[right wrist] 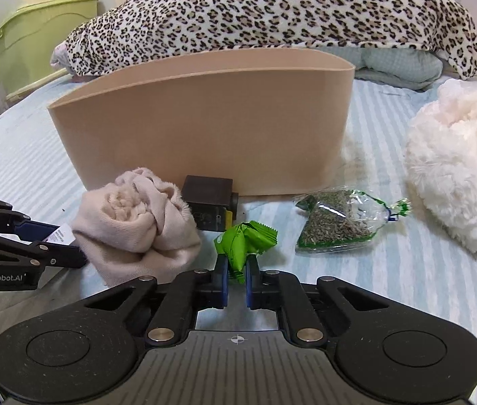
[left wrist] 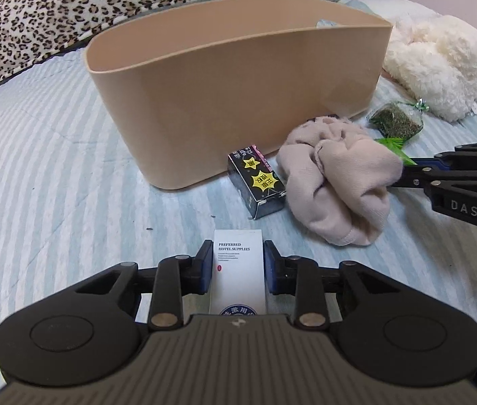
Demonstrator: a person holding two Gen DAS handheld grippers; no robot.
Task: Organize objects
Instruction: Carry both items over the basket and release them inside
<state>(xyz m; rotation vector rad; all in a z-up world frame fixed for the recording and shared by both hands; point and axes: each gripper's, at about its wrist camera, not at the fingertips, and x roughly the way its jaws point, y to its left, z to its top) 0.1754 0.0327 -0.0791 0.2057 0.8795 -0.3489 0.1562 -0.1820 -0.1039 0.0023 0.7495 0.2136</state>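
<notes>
Left wrist view: the left gripper (left wrist: pixel 237 263) pinches a white box (left wrist: pixel 237 270) between its fingers, low over the striped bed (left wrist: pixel 53 155), in front of the tan bin (left wrist: pixel 238 101). A black box (left wrist: pixel 257 182) and beige cloth (left wrist: pixel 336 189) lie beside the bin.

Right wrist view: the right gripper (right wrist: pixel 236 270) pinches a green wrapper (right wrist: pixel 242 241) just beside the beige cloth (right wrist: pixel 137 226); a herb bag (right wrist: pixel 336 222) lies right of it.

The bin (right wrist: pixel 201 125) stands on the bed (right wrist: pixel 407 287), with the pillow (right wrist: pixel 272 10) behind it. Before the bin, left to right in the right wrist view: rolled cloth (right wrist: pixel 137 233), small box (right wrist: pixel 209 202) touching the bin's wall, wrapped packet (right wrist: pixel 242 241), bag of dried herbs (right wrist: pixel 336 224). The plush item (right wrist: pixel 457 168) lies right of the bin. The hotel-supplies box (left wrist: pixel 238 270) sits nearer than the small box.
</notes>
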